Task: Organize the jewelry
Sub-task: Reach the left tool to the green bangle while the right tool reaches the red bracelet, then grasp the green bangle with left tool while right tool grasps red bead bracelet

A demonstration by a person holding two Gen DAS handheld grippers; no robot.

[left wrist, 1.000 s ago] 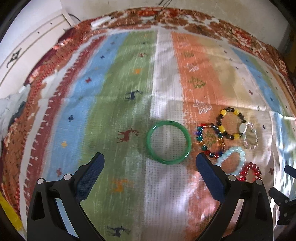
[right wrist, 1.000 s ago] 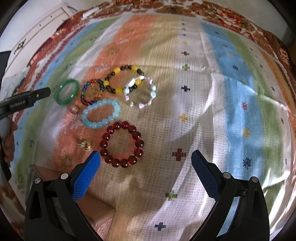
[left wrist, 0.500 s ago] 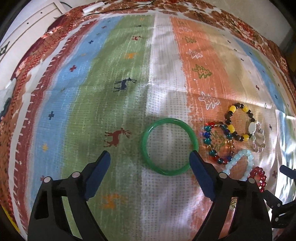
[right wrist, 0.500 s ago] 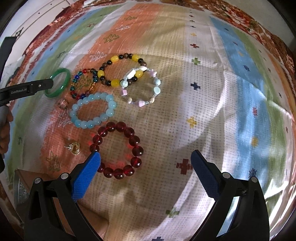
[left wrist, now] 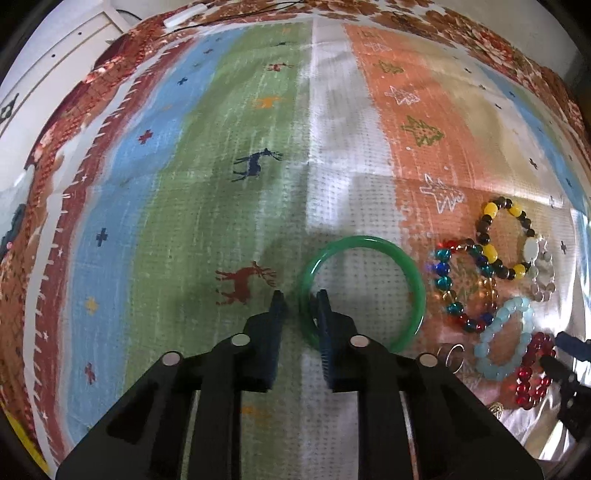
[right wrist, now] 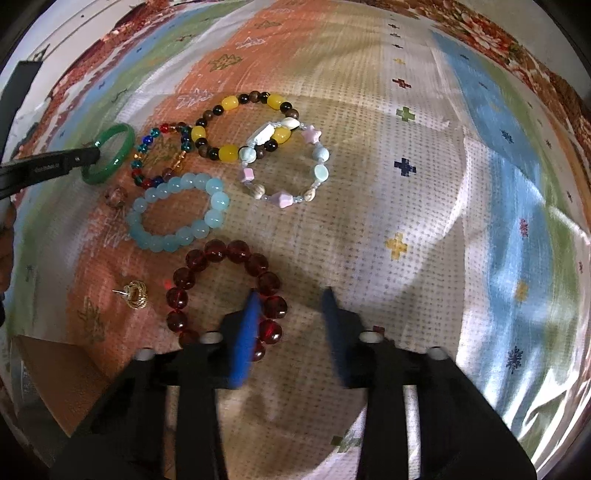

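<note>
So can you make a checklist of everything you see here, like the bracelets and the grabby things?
Surface: striped cloth with deer and crosses.
Job's things: green bangle; red, blue, yellow-black, pastel and multicolour bracelets; earring.
Clutter: cardboard box.
Grippers: left gripper straddles the bangle's rim, nearly shut; right gripper part open, one finger over the red bracelet.
Cables: black wire at far edge.
Surroundings: white cabinet.

A smooth green bangle lies flat on a striped cloth. Just beside it (some overlapping) lie beaded bracelets: multicoloured, yellow-and-dark, pale blue, pastel, dark red.
</note>
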